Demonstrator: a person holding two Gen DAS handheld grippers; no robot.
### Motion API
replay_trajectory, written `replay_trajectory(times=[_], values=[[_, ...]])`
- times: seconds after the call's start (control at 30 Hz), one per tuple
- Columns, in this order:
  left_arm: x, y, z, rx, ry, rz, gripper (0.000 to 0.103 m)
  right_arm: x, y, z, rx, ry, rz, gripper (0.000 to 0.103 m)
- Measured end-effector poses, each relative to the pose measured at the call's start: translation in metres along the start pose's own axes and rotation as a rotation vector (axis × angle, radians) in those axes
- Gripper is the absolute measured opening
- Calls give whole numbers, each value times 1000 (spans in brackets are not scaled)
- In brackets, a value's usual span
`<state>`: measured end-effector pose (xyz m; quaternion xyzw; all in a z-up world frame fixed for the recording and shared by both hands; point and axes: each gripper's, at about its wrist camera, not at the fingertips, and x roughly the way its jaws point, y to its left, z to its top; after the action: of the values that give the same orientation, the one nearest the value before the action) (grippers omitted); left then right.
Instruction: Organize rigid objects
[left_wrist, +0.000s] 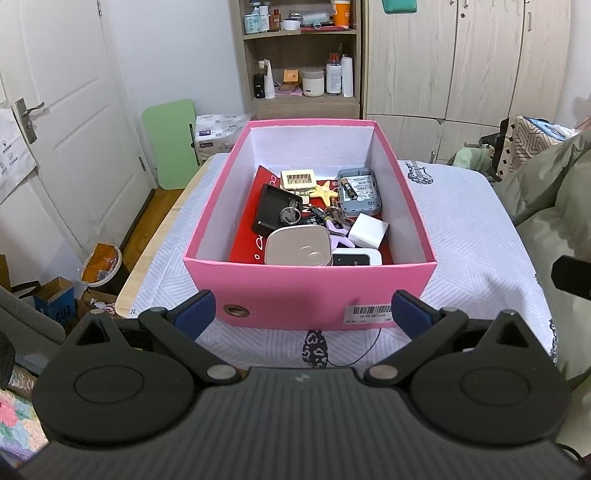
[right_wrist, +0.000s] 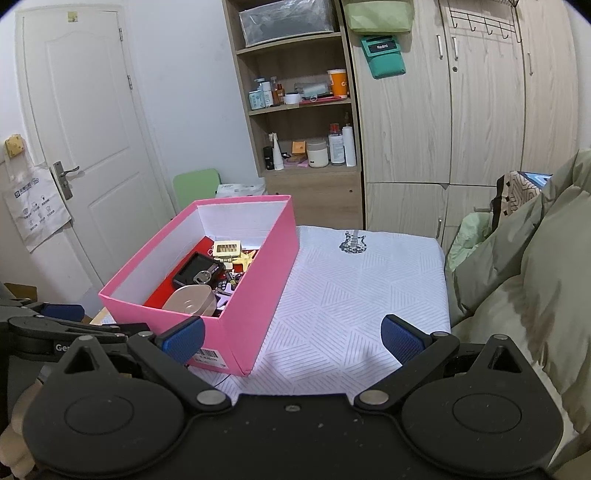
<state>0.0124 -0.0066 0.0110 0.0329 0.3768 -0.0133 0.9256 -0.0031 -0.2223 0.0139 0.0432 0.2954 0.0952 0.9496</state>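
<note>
A pink box (left_wrist: 310, 291) stands on the white patterned tablecloth (left_wrist: 472, 236). It holds several small rigid objects: a rounded beige case (left_wrist: 297, 246), a black case (left_wrist: 275, 211), a grey router (left_wrist: 357, 191), a white cube (left_wrist: 368, 231), a cream frame (left_wrist: 297, 180) and a starfish (left_wrist: 323, 192). My left gripper (left_wrist: 303, 314) is open and empty, just in front of the box's near wall. My right gripper (right_wrist: 293, 341) is open and empty, to the right of the box (right_wrist: 255, 280), over the cloth (right_wrist: 362, 288).
An olive jacket (right_wrist: 535, 258) lies along the table's right side. A shelf unit (right_wrist: 299, 110) with bottles and a wardrobe (right_wrist: 443, 110) stand behind. A door (left_wrist: 66, 129) is at the left, with clutter (left_wrist: 99, 269) on the floor below the table's left edge.
</note>
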Motion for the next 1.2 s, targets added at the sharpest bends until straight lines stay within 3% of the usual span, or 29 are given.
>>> replay_trajectory(times=[1.2], values=[[0,-10,2,30,-8,9,103,6,-3,-2,-5,9,-4,103]])
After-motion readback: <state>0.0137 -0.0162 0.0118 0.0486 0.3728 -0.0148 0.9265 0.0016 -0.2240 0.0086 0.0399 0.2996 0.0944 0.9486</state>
